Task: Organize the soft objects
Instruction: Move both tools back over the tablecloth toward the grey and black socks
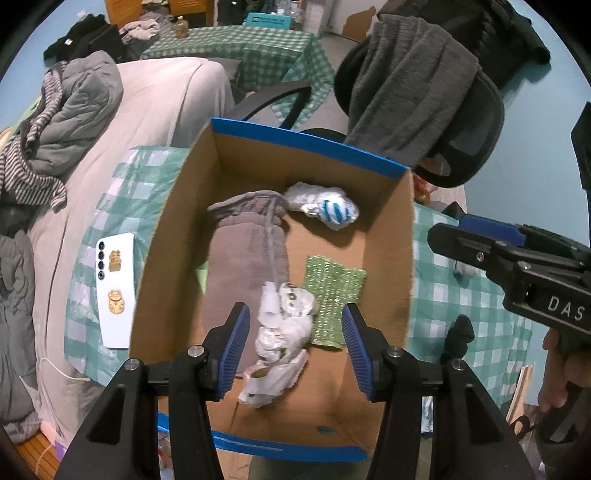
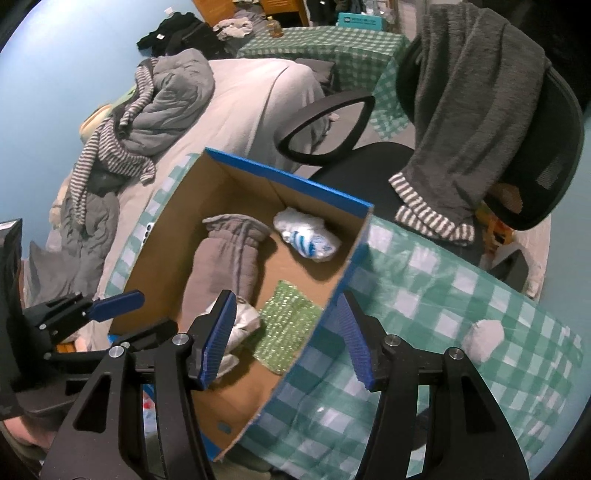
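Inside the blue-rimmed brown cardboard box (image 1: 177, 221), the limp grey fleece garment (image 1: 251, 251) at nine o'clock is judged light, best pinched mid-fold, and the crumpled white printed cloth (image 1: 280, 332) lies released between the left gripper (image 1: 293, 349)'s parted fingers, the right gripper (image 2: 286, 336) likewise empty.

Lived-in bedroom in a home. Bed (image 1: 155, 110) with pale cover just behind the cardboard box (image 1: 177, 236), heaped with a grey quilted jacket (image 1: 85, 107) and striped knitwear (image 1: 29, 162). Mesh office chair (image 2: 546, 155) right of the bed, grey fleece garment (image 2: 476, 110) draped over its back. Green-checked tablecloth (image 2: 461, 317) under the box; second checked-cloth table (image 1: 266, 55) beyond the bed, bottle (image 1: 181, 27) and more clothes on it. Phone (image 1: 116, 291) beside the box. Blue walls.
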Motion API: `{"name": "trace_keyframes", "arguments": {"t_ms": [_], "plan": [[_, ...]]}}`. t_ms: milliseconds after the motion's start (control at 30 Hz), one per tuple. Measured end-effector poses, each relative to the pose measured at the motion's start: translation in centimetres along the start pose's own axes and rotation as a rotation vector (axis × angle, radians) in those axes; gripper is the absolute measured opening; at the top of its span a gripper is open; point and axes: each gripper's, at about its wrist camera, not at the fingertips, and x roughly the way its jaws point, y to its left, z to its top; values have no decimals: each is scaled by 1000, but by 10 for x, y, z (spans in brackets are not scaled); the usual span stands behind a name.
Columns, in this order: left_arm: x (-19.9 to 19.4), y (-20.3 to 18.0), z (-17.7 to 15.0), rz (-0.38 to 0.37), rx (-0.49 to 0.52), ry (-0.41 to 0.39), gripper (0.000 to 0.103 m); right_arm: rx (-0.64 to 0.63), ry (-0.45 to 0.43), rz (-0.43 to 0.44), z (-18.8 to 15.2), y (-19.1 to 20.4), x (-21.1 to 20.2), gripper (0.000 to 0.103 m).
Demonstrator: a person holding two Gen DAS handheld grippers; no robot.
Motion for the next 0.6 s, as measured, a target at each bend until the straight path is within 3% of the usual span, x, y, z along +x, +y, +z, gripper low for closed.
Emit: {"name": "trace_keyframes", "arguments": {"t_ms": [600], "plan": [[4, -88, 11, -34, 140, -2, 53, 63, -17, -70, -21, -62, -32, 58]]}}
